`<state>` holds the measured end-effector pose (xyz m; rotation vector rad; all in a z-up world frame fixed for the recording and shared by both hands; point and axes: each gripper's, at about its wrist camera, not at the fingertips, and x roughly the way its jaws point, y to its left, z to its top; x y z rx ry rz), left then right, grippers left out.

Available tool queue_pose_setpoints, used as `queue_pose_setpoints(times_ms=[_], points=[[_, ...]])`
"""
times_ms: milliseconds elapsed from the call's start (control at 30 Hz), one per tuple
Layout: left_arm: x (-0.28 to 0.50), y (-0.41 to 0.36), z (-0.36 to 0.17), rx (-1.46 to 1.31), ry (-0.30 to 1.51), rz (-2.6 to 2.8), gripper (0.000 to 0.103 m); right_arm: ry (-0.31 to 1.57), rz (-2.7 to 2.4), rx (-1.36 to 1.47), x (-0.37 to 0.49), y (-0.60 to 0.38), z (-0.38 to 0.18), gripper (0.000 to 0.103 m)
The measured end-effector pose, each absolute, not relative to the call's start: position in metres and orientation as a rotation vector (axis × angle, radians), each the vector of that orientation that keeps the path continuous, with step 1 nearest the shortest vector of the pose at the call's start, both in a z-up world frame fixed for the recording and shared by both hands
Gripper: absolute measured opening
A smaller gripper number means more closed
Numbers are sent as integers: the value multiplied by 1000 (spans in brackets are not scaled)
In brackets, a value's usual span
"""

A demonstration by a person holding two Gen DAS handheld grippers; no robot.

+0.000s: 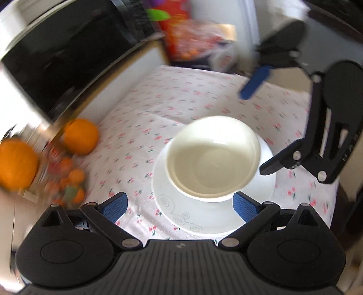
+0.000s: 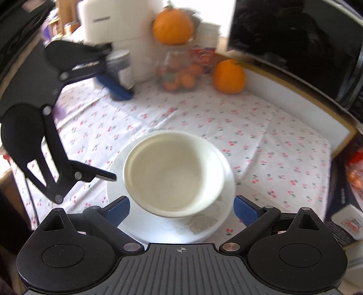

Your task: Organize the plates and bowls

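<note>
A cream bowl [image 1: 212, 158] sits on a white plate [image 1: 179, 215] with faint swirl patterns, on a floral tablecloth. In the left wrist view my left gripper [image 1: 180, 207] is open, its blue pads on either side of the plate's near edge. The right gripper [image 1: 261, 127] is open at the right, one finger tip close to the bowl's rim. In the right wrist view my right gripper [image 2: 181, 210] is open around the near side of the bowl [image 2: 173, 174] and plate [image 2: 204, 227]. The left gripper [image 2: 113, 133] shows open at the left.
A black microwave [image 1: 56, 56] stands along one side of the table. Two oranges [image 1: 80, 136] and a glass jar of small fruit [image 2: 179, 72] sit by it. A white appliance [image 2: 113, 20] and a colourful bag [image 1: 188, 38] stand at the table's far ends.
</note>
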<state>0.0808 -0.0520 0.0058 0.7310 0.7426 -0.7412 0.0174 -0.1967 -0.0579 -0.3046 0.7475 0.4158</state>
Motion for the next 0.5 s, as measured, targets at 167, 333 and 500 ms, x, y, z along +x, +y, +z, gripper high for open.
queue_pose_setpoints(times_ms=[167,333,500], points=[[74,-42,9,505,811,-497,100,799,279,-190,9,-205,-49,99],[63,-33,16,378,849,-349,101,804,182,-184,-6,-198,-48,99],[47,-29,20,320,823,-241,102,831,89,-93,-13,-200,-51,99]])
